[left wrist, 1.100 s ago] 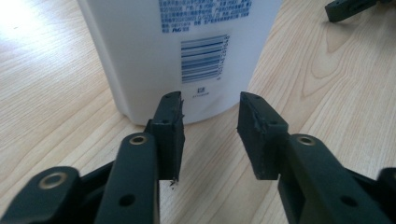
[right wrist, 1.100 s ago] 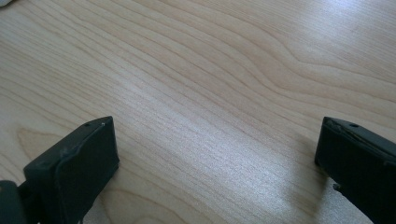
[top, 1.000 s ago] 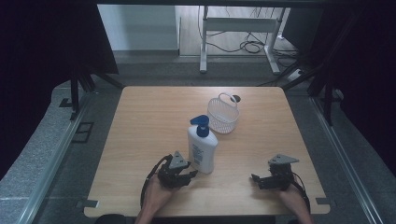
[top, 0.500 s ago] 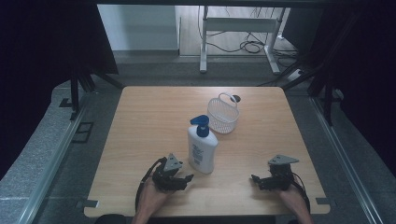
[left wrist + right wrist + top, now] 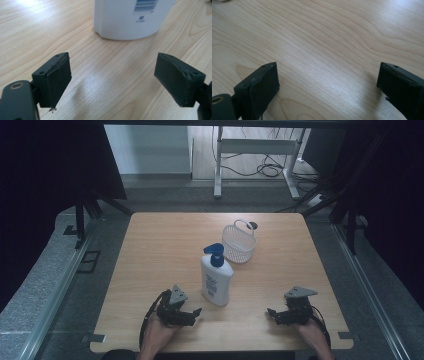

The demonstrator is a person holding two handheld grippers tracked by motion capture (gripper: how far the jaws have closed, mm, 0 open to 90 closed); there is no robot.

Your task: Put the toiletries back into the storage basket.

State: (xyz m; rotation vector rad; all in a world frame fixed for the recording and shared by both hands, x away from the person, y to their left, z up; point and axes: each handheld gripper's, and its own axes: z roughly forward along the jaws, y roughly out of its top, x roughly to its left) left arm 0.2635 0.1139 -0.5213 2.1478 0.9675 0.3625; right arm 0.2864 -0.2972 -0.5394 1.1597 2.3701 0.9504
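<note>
My left tool (image 5: 194, 312) sits just left of the lotion pump bottle (image 5: 216, 281) near the desk's (image 5: 150, 255) front edge; its jaws have just been opening and stand wide, nothing between them. The bottle stands upright, apart from the pads. Behind and right of it sits the white wire basket (image 5: 239, 245). Well to the bottle's right, my right tool (image 5: 272, 313) rests, jaws wide and empty, having just closed slightly.

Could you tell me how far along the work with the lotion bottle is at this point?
The lotion bottle stands upright on the table, near the empty white basket. The left gripper has just been opening, with nothing between its jaws. The right gripper is open and idle. Any further move remains ahead.
</note>
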